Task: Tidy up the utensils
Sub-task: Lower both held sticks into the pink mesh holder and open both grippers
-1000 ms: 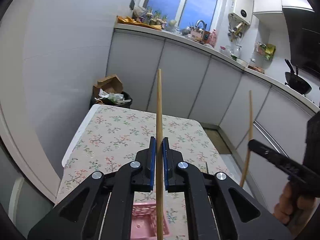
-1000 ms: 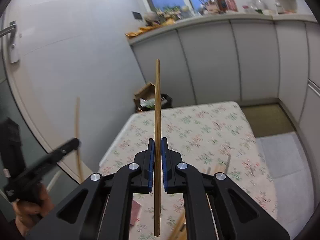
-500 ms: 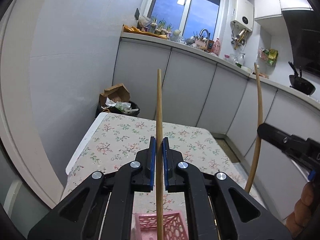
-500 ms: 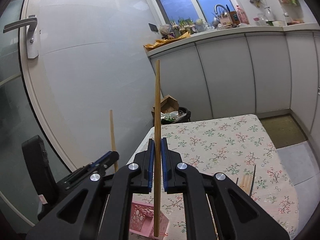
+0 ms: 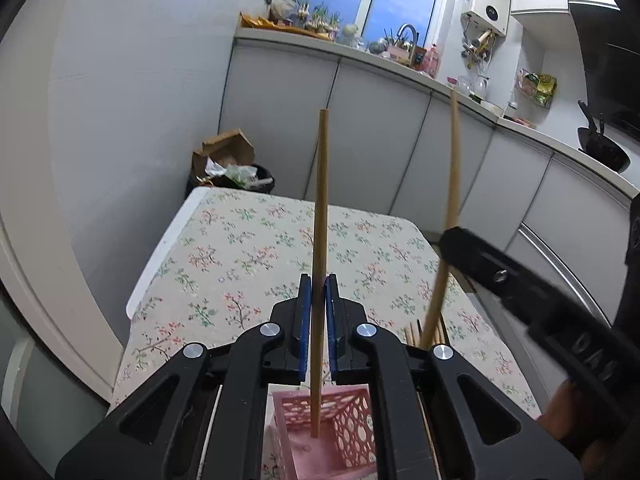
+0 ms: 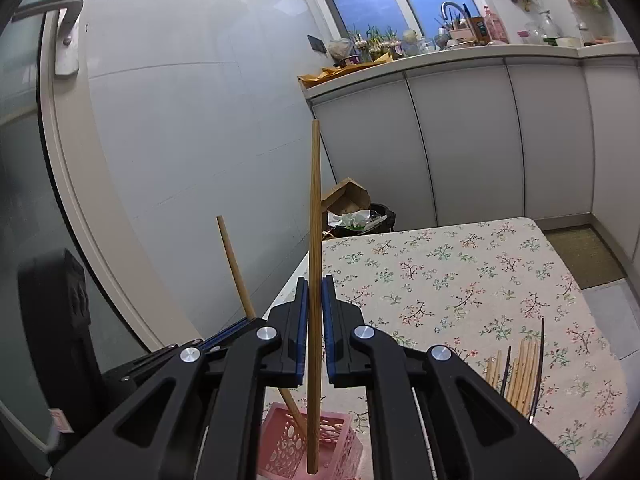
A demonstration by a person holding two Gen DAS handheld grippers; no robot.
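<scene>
Though light and stiff, each wooden chopstick is slick and could pivot, so I pinch mid-shaft. Left gripper [image 5: 316,300] clamps its chopstick [image 5: 320,208] upright, tip inside the pink basket [image 5: 340,420] at 6 o'clock. Right gripper [image 6: 314,304] likewise clamps its chopstick [image 6: 315,220]. Floral tablecloth [image 6: 460,280] at 3 o'clock; cramped kitchen.

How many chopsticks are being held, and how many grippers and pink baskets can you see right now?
Held chopsticks: 2 (left chopstick, right chopstick)
Grippers: 2 (left gripper, right gripper)
Pink basket: 1
Loose chopsticks: too bunched to count
Total counted: 5
</scene>
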